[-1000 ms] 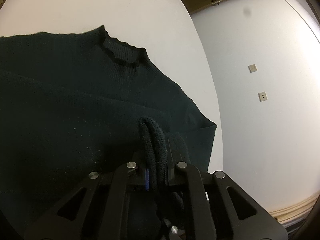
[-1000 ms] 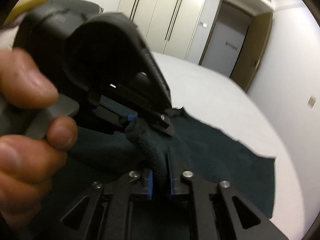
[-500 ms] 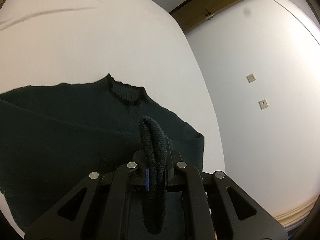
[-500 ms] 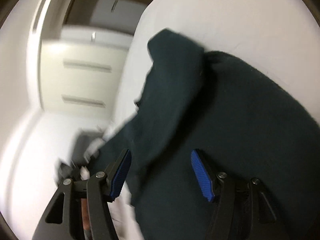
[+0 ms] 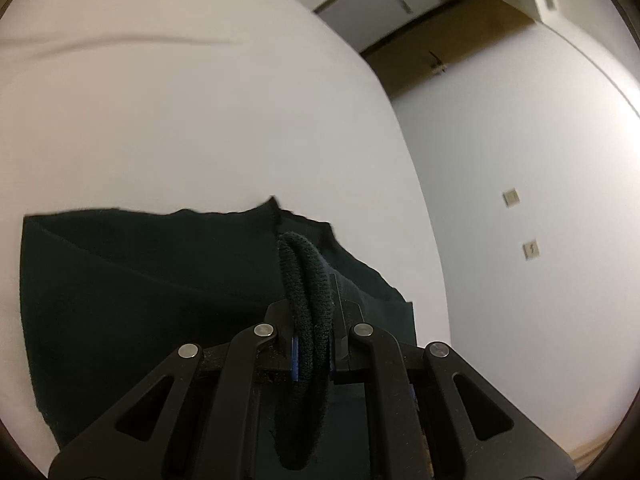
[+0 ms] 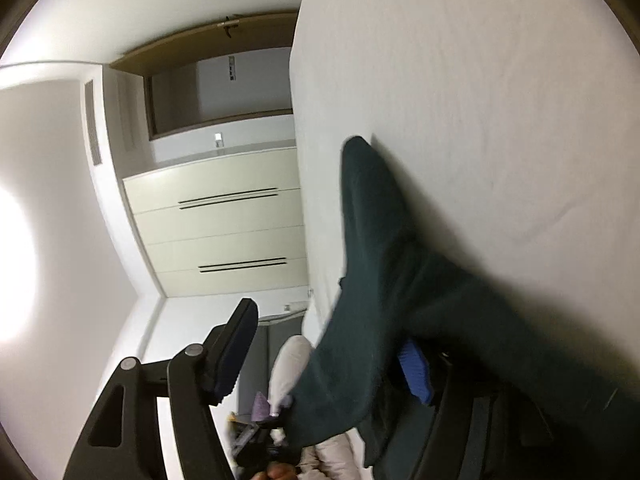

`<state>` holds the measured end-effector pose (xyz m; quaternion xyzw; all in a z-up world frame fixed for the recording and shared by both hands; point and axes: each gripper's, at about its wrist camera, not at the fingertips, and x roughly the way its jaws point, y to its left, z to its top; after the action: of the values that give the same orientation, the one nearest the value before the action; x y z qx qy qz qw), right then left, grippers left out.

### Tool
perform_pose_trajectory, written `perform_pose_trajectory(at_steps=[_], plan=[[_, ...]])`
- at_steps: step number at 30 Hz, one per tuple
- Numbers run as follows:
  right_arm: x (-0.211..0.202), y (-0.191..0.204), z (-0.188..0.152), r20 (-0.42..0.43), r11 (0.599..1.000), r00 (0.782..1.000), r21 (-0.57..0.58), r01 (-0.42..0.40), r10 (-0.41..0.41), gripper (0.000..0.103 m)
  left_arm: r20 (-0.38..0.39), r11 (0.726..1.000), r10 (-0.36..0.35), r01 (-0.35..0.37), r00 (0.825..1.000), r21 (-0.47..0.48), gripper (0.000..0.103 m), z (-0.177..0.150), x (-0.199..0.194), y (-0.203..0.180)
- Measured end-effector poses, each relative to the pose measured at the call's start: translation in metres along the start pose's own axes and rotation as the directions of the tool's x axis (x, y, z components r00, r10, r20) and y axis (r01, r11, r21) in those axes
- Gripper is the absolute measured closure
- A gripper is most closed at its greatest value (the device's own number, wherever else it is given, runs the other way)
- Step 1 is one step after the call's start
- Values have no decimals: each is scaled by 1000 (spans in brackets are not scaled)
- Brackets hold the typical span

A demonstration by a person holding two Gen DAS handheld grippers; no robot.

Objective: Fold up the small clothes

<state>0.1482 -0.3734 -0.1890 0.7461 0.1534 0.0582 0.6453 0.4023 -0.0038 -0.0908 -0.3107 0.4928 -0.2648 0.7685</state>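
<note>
A dark green knit sweater (image 5: 140, 300) lies on a white bed (image 5: 180, 100). My left gripper (image 5: 312, 344) is shut on a thick ribbed edge of the sweater, which stands up between the fingers. In the right wrist view, rolled sideways, the sweater (image 6: 400, 300) drapes across the white bed (image 6: 480, 80) and over the gripper. My right gripper (image 6: 324, 356) is open; cloth passes between its blue pads (image 6: 416, 372) without being pinched.
A white wall with two small plates (image 5: 530, 250) runs along the bed's right side, with a wooden door (image 5: 432, 52) behind. A cream wardrobe (image 6: 224, 224) and a person's hand (image 6: 280, 472) show in the right wrist view.
My right gripper let go of the sweater edge, opened and swung away, rolling sideways. My left gripper kept its hold and pulled back, so more bare bed shows beyond the sweater.
</note>
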Motion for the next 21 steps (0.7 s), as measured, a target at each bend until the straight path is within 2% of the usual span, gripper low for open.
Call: perform_pose_trajectory(at_steps=[2, 4, 7, 11, 14, 18, 21], plan=[[-2, -2, 0, -2, 999, 999, 11, -32, 32, 32, -15, 999, 4, -5, 1000, -36, 95, 3, 12, 14], [-1, -2, -2, -16, 1000, 999, -6, -31, 31, 31, -48, 998, 29, -31, 998, -54, 95, 1, 27, 28], [10, 5, -2, -44, 997, 999, -70, 24, -28, 32, -72, 996, 62, -66, 996, -57, 95, -4, 44, 41], [2, 18, 13, 4, 990, 998, -126, 64, -64, 32, -104, 995, 70, -77, 992, -59, 95, -12, 65, 57], [-8, 8, 28, 15, 997, 999, -66, 38, -37, 37, -128, 995, 97, -100, 987, -18, 95, -18, 82, 62], [-6, 1, 33, 12, 998, 999, -44, 40, -39, 43, -134, 993, 120, -120, 984, 10, 95, -26, 101, 66], [-6, 1, 34, 2, 998, 999, -42, 44, -44, 44, -130, 993, 118, -117, 984, 15, 92, -28, 97, 70]])
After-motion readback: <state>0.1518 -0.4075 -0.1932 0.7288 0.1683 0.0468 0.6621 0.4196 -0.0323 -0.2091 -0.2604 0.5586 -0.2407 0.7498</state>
